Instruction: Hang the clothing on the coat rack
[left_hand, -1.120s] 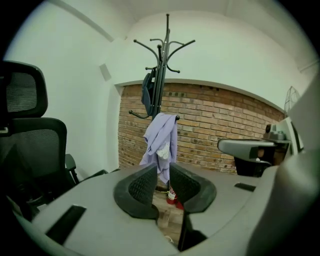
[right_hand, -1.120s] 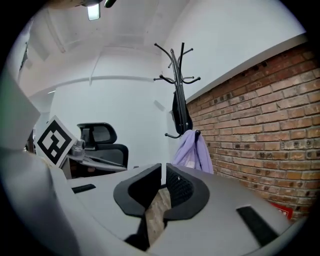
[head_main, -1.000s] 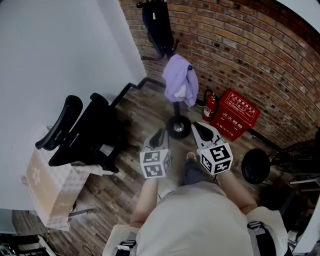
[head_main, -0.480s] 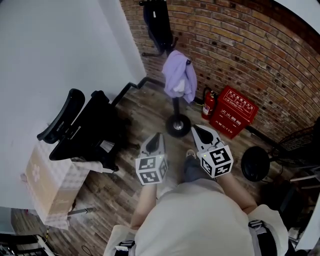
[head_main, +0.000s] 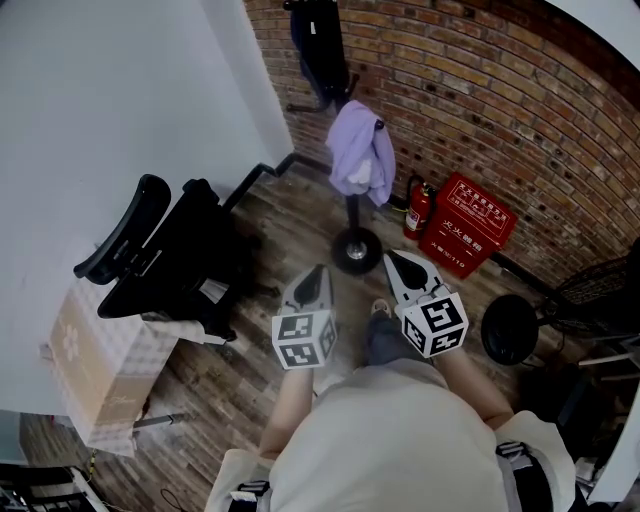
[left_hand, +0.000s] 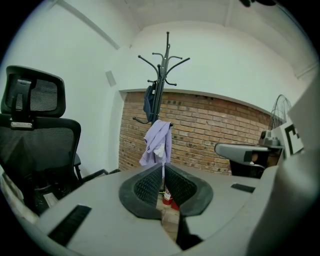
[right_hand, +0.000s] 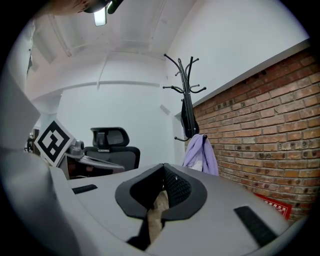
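As it drapes the coat rack (head_main: 356, 248), lilac clothing (head_main: 355, 150) (white inside), bunched.

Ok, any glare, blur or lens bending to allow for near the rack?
Head view: sharp, evenly lit, the red brick wall bowing at the edges. Left gripper view: heavy fisheye and black corners, the tall black metal coat rack crisp. Right gripper view: a ceiling lamp glares at the top; the lilac hanging garment clear.

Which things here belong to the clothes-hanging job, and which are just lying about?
Job: coat rack, purple garment, dark garment, left gripper, right gripper.
Lying about: chair, extinguisher, red box, cardboard box.
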